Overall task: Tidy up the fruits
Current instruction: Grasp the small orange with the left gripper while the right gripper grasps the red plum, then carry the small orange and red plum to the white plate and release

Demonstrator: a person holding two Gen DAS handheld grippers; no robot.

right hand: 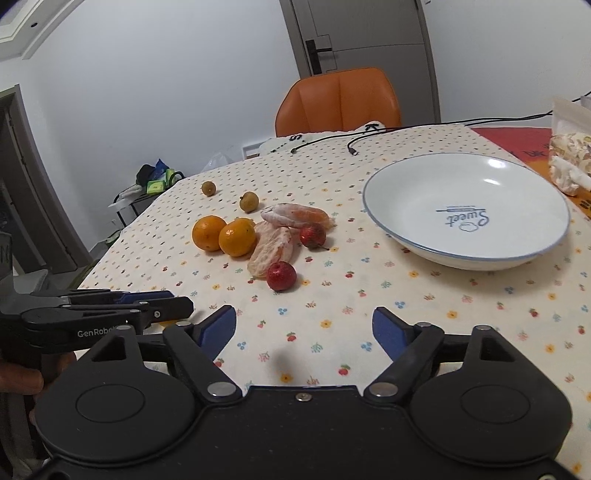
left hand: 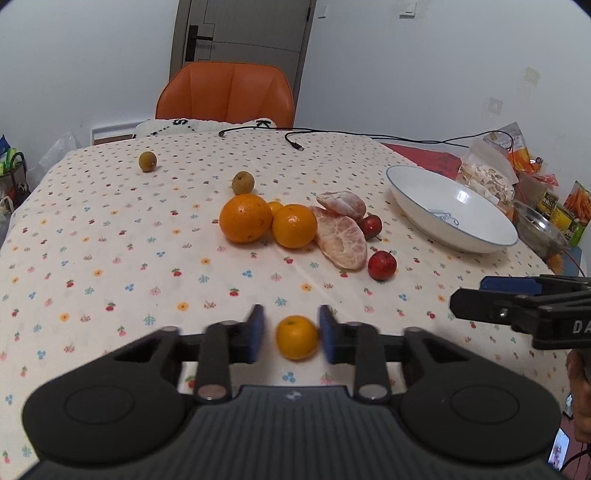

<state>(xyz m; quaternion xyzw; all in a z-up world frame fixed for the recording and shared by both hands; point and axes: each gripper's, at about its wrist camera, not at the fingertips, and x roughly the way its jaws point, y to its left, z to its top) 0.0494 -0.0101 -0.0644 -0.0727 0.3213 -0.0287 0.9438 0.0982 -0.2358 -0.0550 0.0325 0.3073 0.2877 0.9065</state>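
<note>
Closing left gripper (left hand: 291,334) around small orange (left hand: 297,336), pads not touching yet.
Could roll away off-center; right gripper (right hand: 304,328) wide open, empty, lower frame.

— Where did the left wrist camera sit?

— Low over the near edge of the surface (left hand: 110,258), looking forward between its own tongs (left hand: 291,332) toward the orange chair (left hand: 225,92) and the door (left hand: 240,33), with the white bowl (left hand: 417,206) off to its right.

— And the right one?

— Just beside it to the right, close to the surface too, angled slightly left; the left tongs (right hand: 147,306) showed at its left edge.

— What did the two views share?

— The fruit cluster around the oranges (right hand: 225,234), the bowl, the chair, the door and the black cables (left hand: 291,138).
</note>
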